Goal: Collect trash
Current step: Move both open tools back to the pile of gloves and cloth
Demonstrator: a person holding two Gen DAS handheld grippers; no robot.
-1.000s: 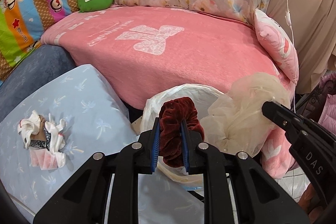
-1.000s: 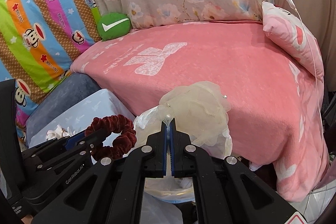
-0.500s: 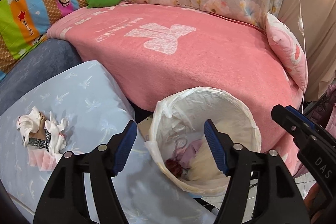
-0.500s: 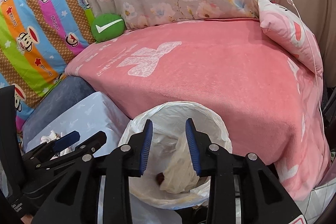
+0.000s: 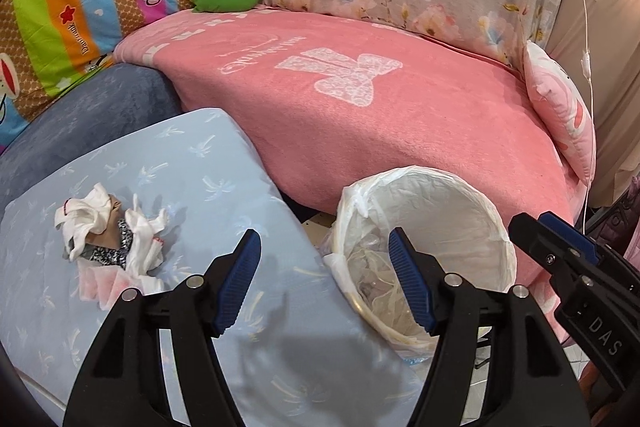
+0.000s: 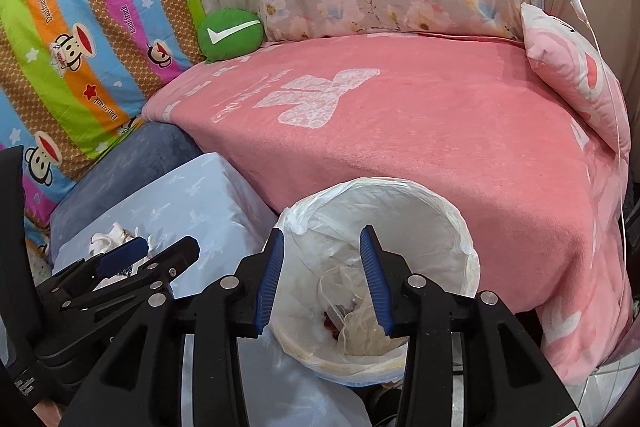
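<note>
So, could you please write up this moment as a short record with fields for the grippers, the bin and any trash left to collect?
left gripper: open, empty, over the pale blue cushion edge beside the bin
right gripper: open, empty, above the bin mouth
trash bin: white liner, beside the pink blanket
bin contents: cream mesh pouf, a dark red item beside it
trash left: crumpled white tissue pile on the blue cushion
</note>
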